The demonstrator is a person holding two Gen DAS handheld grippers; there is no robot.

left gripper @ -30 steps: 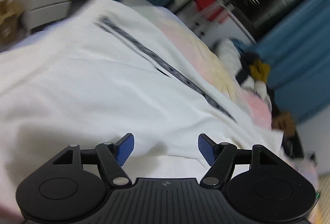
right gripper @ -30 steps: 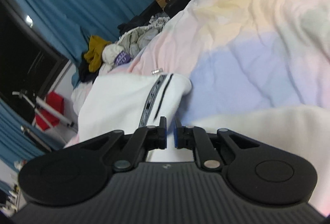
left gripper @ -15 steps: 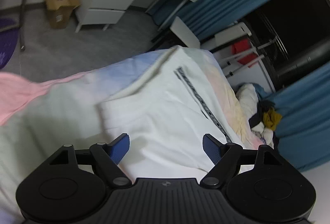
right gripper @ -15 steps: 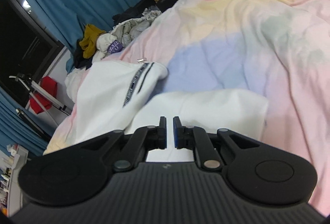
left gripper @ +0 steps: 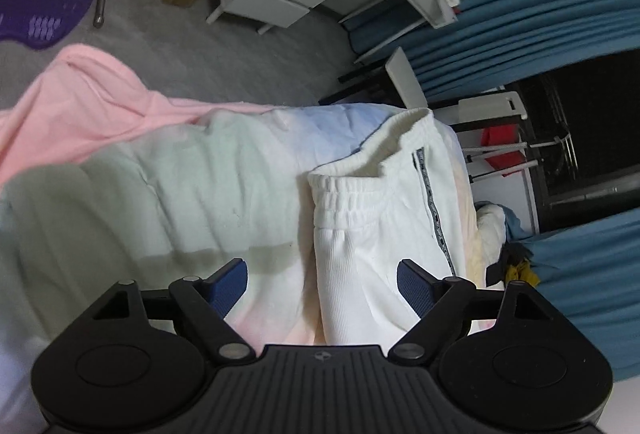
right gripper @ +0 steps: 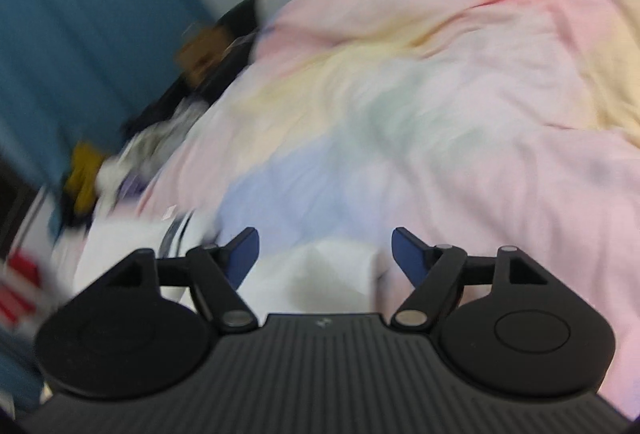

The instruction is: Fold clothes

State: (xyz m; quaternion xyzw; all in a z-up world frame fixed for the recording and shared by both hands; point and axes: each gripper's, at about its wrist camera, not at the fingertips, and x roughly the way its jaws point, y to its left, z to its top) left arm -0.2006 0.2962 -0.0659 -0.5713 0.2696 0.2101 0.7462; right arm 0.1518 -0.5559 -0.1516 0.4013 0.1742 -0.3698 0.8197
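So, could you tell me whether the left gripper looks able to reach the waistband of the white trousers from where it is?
Probably yes: the left gripper is open, and nothing lies between it and the waistband of the white trousers on the quilt.

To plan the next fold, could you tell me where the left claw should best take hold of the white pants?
Probably the elastic waistband of the pants. It is a thick ribbed edge, slightly raised and gaping off the quilt, so a finger could slip under it. Come in from the near side, straight ahead of the open left claw, pinching the near corner.
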